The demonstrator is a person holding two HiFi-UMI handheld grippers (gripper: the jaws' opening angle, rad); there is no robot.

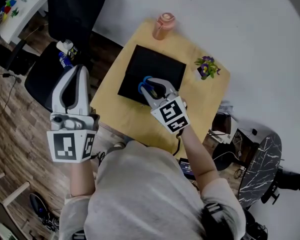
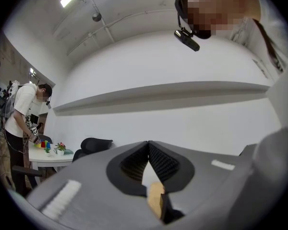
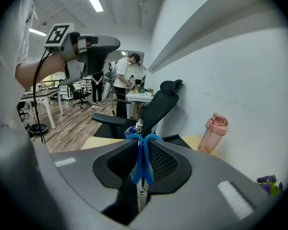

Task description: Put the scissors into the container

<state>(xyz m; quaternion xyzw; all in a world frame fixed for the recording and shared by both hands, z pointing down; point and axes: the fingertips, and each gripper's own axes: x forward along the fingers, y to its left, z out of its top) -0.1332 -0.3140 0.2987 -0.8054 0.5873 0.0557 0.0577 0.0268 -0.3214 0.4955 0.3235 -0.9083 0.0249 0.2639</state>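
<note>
Blue-handled scissors [image 1: 145, 85] hang handle-up in my right gripper [image 1: 149, 87], which is shut on them above the flat black container [image 1: 157, 64] on the wooden table [image 1: 115, 111]. In the right gripper view the blue handles [image 3: 143, 158] sit pinched between the ribbed pads, the blades pointing down and mostly hidden; the right gripper [image 3: 143, 145] faces the container's far edge [image 3: 175, 139]. My left gripper [image 1: 78, 73] is shut, holds nothing, and is raised left of the table. In its own view the left gripper [image 2: 148, 146] points at a white wall.
A pink bottle [image 1: 163, 25] stands at the table's far edge and a small potted plant [image 1: 206, 66] at its right side. A black office chair [image 1: 65, 39] stands to the left. Cables and gear lie on the floor at the right [image 1: 230, 134].
</note>
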